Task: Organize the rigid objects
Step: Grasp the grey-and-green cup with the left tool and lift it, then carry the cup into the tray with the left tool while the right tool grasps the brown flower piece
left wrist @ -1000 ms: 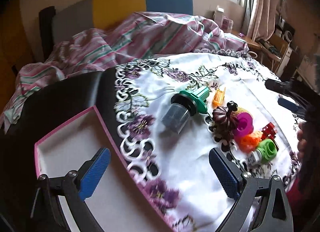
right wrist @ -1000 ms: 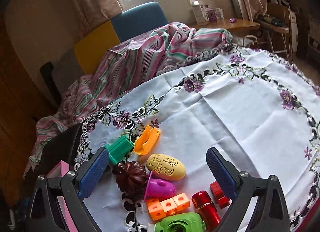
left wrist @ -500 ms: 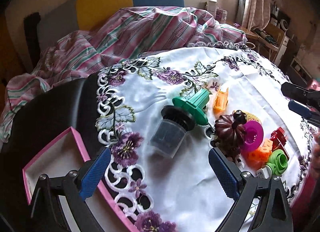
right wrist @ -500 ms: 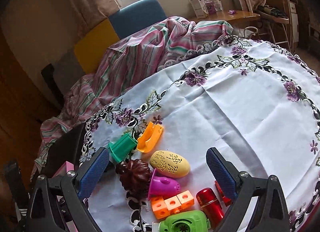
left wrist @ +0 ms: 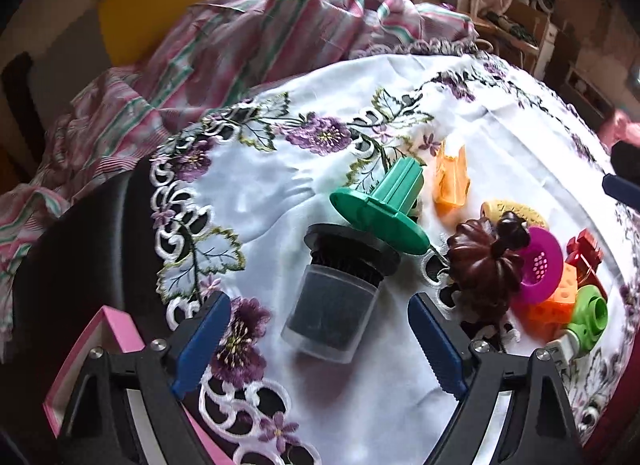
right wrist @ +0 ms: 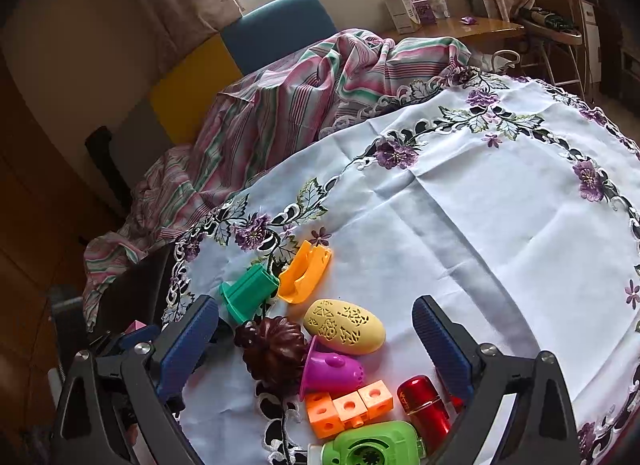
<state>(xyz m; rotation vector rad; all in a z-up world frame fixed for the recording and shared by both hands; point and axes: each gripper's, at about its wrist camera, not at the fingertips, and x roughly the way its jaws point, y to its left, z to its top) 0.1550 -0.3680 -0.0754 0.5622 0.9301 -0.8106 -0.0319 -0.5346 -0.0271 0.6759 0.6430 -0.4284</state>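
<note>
The left gripper (left wrist: 316, 341) lines up over the clear canister (left wrist: 334, 305) lying on its side on the tabletop (left wrist: 500, 137), near the pink box (left wrist: 110, 331). Its fingers are closing, the canister between them, not yet touched. It looks light, stiff and smooth, likely to roll; the clear body seems the best spot to grip. The right gripper (right wrist: 316, 349) hangs wide open above the toy pile, holding nothing. The red tube (right wrist: 424, 405) carries lettering too small to read.
</note>
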